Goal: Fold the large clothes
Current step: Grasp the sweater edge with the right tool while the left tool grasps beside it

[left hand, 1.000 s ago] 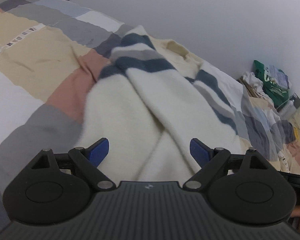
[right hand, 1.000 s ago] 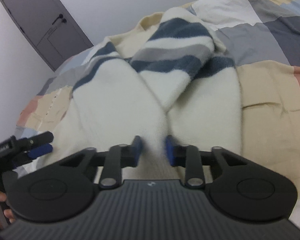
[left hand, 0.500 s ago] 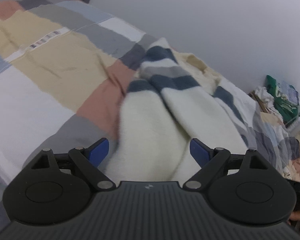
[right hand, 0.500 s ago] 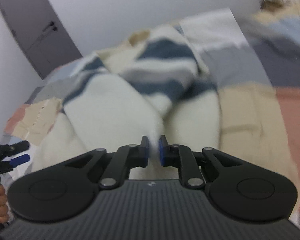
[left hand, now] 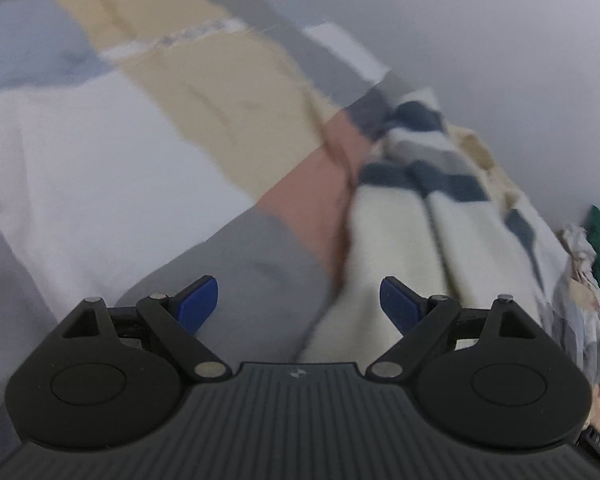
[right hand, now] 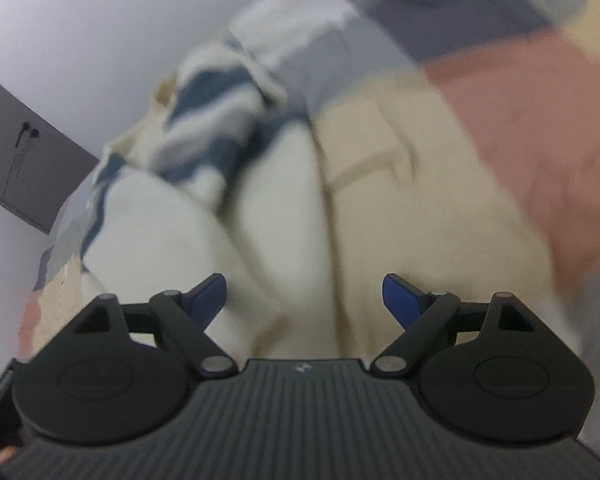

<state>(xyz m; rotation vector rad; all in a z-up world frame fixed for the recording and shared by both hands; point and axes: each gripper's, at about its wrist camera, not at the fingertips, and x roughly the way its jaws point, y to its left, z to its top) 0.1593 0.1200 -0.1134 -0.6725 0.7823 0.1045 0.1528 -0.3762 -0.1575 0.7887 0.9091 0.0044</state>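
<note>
A cream fleece garment with navy and grey stripes [left hand: 428, 232] lies on the bed, its two sleeves folded over its middle. It also shows in the right wrist view [right hand: 204, 224]. My left gripper [left hand: 298, 306] is open and empty, over the garment's left edge and the grey patch of the bedspread. My right gripper [right hand: 304, 298] is open and empty, over the garment's right edge. Both views are blurred by motion.
The bed has a patchwork bedspread [left hand: 204, 80] of beige, white, grey and pink panels, which also shows in the right wrist view [right hand: 520, 92]. A heap of clothes and a green bag [left hand: 598, 248] lies at the far right. A dark door [right hand: 16, 160] stands behind on the left.
My right gripper has opened and let go of the garment, and it has swung to the right. My left gripper has swung to the left, off the garment's middle.
</note>
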